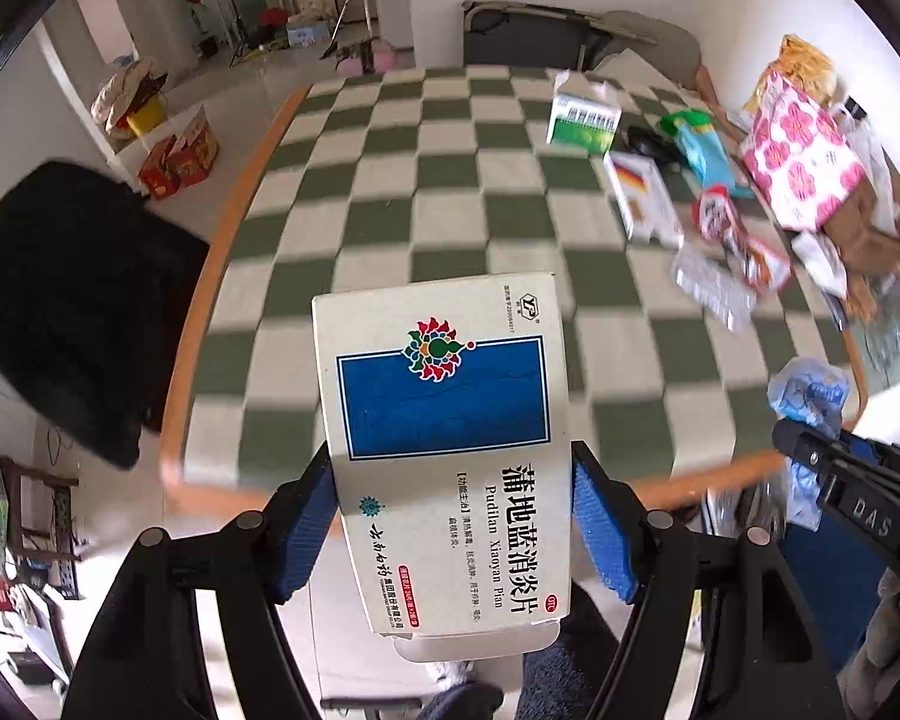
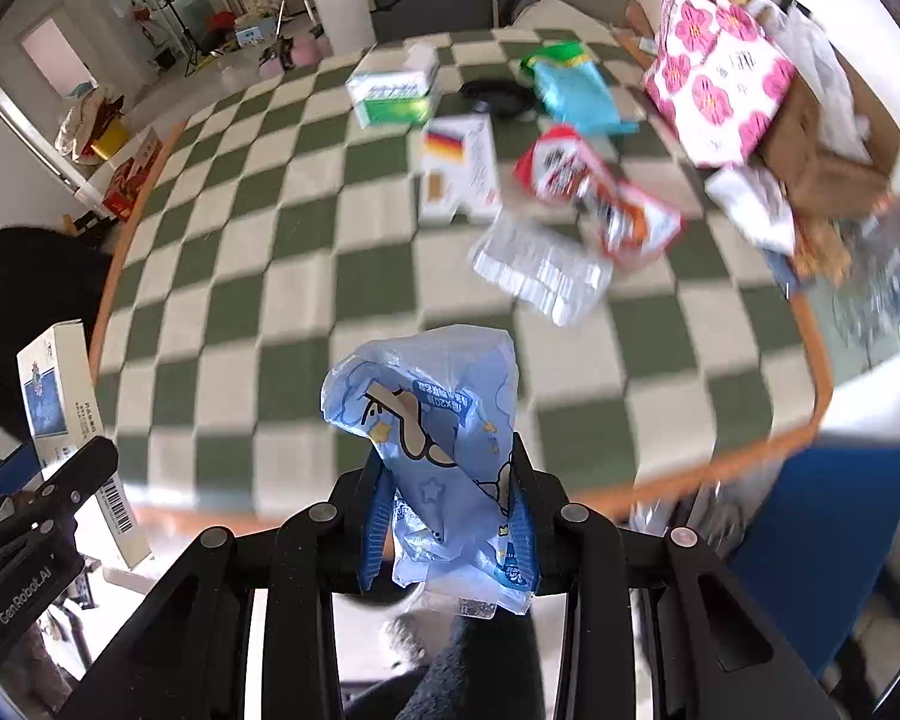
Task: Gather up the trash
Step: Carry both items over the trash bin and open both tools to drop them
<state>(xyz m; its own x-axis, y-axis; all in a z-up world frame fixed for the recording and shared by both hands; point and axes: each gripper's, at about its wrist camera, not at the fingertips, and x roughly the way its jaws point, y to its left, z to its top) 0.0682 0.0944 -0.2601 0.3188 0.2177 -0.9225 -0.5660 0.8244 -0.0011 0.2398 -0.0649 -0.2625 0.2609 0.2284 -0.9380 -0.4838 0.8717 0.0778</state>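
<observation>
My left gripper (image 1: 453, 516) is shut on a white medicine box with a blue panel (image 1: 444, 408), held above the near edge of the checkered table (image 1: 390, 210). My right gripper (image 2: 450, 516) is shut on a crumpled light-blue plastic wrapper (image 2: 432, 414), also held off the near table edge. The box also shows at the left of the right wrist view (image 2: 60, 408), and the wrapper at the right of the left wrist view (image 1: 810, 390). More trash lies far right on the table: a green-white box (image 2: 396, 90), a white box with a flag (image 2: 459, 168), a red-white snack bag (image 2: 600, 192), a clear wrapper (image 2: 540, 264), a teal bag (image 2: 576, 90).
A pink-flowered box (image 2: 714, 78) and an open cardboard box (image 2: 828, 150) stand at the table's far right. A black chair (image 1: 72, 300) is to the left of the table. A blue surface (image 2: 810, 540) lies below the right table edge. A dark chair (image 1: 522, 30) stands behind the table.
</observation>
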